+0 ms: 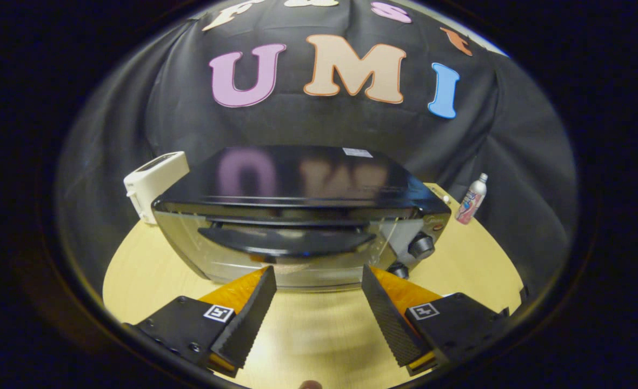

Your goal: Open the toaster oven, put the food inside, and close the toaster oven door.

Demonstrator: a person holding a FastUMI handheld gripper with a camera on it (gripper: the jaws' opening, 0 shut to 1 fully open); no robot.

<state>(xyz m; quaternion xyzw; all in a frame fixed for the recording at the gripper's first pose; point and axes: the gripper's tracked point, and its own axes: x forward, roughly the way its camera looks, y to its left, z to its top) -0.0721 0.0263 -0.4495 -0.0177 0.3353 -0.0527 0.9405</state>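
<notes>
black-and-silver toaster oven [297, 216], white toaster [154, 181], pale wood table [308, 335]

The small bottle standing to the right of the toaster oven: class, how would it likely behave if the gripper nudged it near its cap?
The bottle is tall and narrow on a small base, so it would probably tip. Being round, it might then roll across the table. It looks small, so likely light. The gripper is open, near the toaster oven.

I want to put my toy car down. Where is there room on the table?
Bare table lies between the open gripper fingers, in front of the toaster oven. More is right of the oven, before the small bottle, and some at its front left corner. It is crowded behind, where the white appliance sits close beside the oven.
</notes>
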